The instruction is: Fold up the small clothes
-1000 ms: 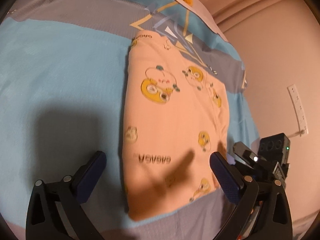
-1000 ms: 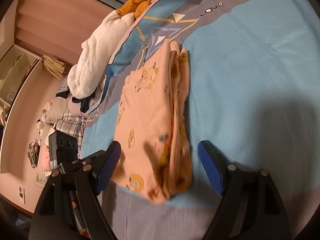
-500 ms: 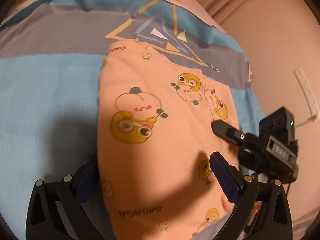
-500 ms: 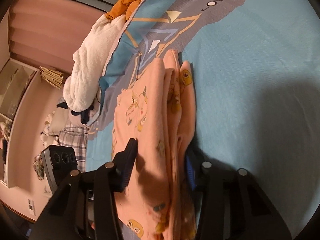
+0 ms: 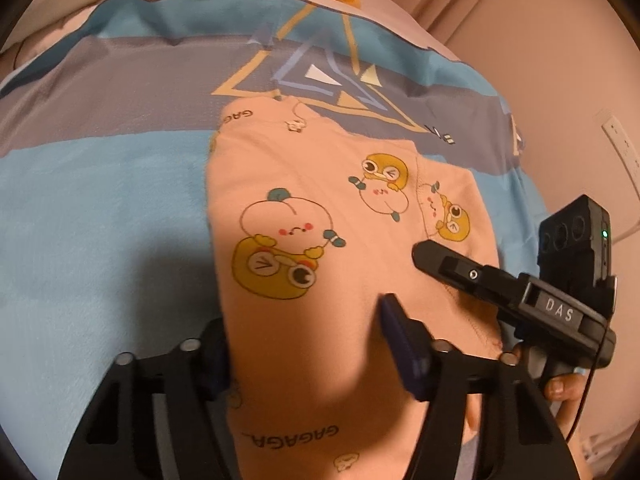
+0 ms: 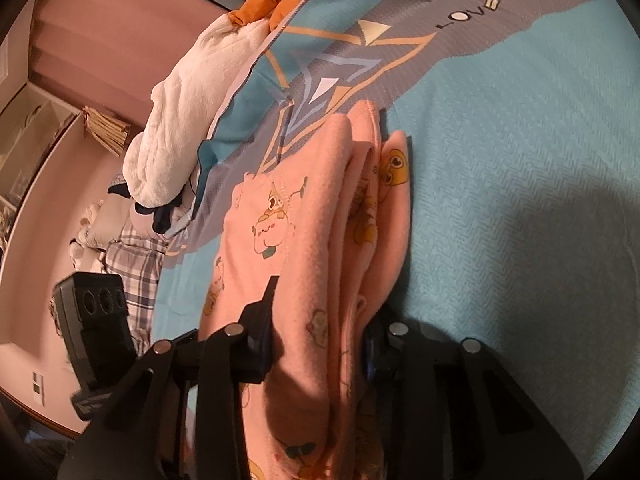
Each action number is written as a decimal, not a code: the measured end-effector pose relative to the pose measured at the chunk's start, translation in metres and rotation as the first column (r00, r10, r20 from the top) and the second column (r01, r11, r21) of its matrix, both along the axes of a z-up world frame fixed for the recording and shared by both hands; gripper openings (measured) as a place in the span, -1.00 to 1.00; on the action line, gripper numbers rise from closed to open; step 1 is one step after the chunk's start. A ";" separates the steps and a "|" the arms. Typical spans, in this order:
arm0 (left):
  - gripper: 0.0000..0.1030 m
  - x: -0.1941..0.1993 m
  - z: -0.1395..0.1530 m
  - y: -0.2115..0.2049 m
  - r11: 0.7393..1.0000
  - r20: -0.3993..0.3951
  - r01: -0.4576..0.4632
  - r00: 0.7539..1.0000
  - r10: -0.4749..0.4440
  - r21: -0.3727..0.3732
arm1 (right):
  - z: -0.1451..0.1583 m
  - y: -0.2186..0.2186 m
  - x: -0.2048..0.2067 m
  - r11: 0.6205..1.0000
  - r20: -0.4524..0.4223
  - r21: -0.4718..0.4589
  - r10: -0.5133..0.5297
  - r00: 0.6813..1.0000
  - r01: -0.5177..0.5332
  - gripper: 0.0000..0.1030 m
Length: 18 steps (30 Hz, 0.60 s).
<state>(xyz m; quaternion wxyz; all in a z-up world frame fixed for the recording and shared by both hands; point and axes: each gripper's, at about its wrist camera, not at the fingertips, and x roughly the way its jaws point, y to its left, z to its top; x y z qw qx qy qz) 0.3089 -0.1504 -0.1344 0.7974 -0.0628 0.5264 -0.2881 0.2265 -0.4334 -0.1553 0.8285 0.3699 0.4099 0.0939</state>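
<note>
Folded pink cartoon-print garment (image 5: 320, 240) lies center frame on the blue-and-grey bedspread (image 5: 100, 220), its near end low in the left wrist view. Left gripper (image 5: 304, 348) at the bottom of that view: jaws closing, near edge of the garment between them, one pad under the left fold, the other on top. Right gripper (image 6: 320, 340), bottom center of the right wrist view: jaws closing, pads pressing the garment's stacked layers. White fluffy blanket (image 6: 180, 128) bunched upper left there.

Pink garment (image 5: 352, 248) on blue bedspread (image 5: 100, 240)
</note>
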 end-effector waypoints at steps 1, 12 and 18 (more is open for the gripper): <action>0.13 -0.001 0.001 -0.001 1.000 0.002 -0.006 1.000 0.005 0.006 | 0.001 0.001 0.000 1.000 0.000 -0.013 0.000 1.000 0.000 -0.40; -0.52 -0.016 0.021 -0.006 0.999 0.061 0.016 0.998 -0.019 0.047 | 0.034 0.036 -0.010 0.973 0.040 -0.229 0.031 0.999 -0.021 -0.55; -0.56 -0.035 0.034 -0.007 0.999 0.077 0.036 0.996 -0.038 0.029 | 0.050 0.051 -0.024 0.964 0.066 -0.265 0.058 0.996 -0.039 -0.55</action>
